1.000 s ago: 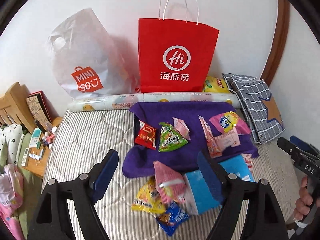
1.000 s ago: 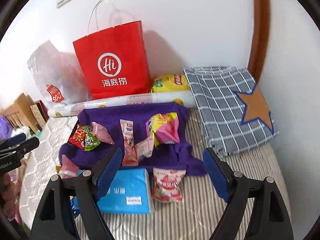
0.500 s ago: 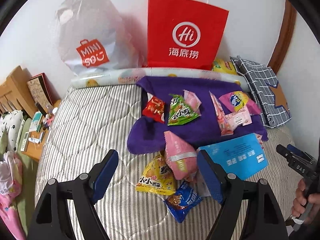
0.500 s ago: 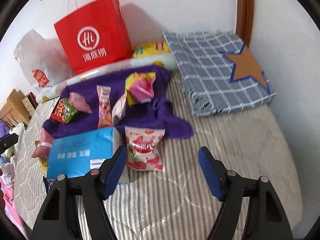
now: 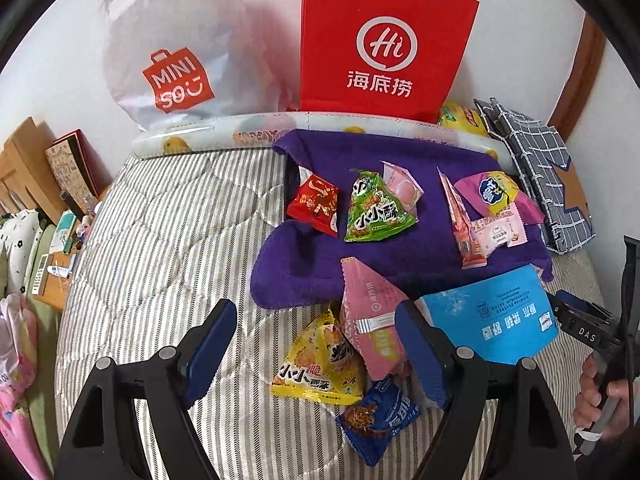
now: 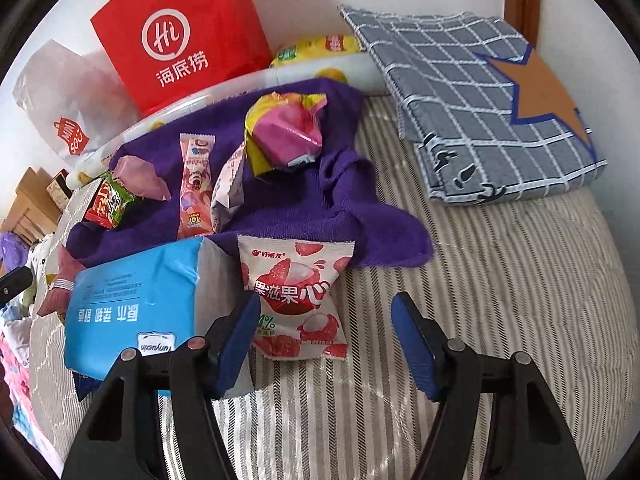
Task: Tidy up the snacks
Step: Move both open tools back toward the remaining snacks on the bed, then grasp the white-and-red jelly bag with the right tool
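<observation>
Right wrist view: right gripper (image 6: 324, 344) is hanging jaws apart over the strawberry snack packet (image 6: 298, 300); left gripper (image 5: 312, 354) is gaping above the bed's (image 5: 160, 240) near-edge snacks.

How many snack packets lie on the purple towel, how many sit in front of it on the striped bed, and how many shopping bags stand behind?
Snack packets on the purple towel: 6
Snack packets in front of it on the striped bedcover: 4
Shopping bags, a red paper bag and a white plastic bag: 2
Total: 12
</observation>
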Motion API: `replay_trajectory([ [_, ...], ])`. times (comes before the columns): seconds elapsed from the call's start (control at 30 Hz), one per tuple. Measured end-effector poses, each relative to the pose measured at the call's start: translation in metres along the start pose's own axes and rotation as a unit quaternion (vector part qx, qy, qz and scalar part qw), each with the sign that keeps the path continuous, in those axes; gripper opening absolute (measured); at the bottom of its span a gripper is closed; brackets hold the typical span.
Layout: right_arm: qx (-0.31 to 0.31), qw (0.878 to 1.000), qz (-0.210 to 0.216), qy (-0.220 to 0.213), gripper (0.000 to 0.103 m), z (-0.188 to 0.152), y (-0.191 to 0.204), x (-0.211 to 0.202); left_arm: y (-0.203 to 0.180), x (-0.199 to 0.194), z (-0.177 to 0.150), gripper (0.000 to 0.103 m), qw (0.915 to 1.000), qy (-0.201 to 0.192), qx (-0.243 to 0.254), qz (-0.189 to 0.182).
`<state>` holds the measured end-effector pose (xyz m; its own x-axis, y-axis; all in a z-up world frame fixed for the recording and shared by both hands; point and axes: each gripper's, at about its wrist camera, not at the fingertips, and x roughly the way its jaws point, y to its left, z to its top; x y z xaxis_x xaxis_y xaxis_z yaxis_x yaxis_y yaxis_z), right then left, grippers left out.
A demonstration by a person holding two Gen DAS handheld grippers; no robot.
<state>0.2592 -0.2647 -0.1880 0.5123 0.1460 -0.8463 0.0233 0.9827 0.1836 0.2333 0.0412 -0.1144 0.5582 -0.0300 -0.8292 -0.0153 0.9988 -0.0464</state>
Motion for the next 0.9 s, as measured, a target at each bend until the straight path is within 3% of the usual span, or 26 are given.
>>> replay_trajectory([
  [0.53,-0.003,0.999,0.042,0.034,0.067,0.009,0.004,0.023,0.000,0.010,-0.003,0.080,0.9999,0.011,0.012,0.000],
  [0.63,-0.004,0.997,0.065,0.040,0.048,0.008,0.005,0.023,0.001,0.010,-0.004,0.080,0.9999,0.012,0.010,-0.002],
  [0.9,0.002,0.998,0.057,0.033,0.043,0.002,0.000,0.012,0.007,0.005,-0.007,0.080,0.9999,0.008,0.007,-0.002],
])
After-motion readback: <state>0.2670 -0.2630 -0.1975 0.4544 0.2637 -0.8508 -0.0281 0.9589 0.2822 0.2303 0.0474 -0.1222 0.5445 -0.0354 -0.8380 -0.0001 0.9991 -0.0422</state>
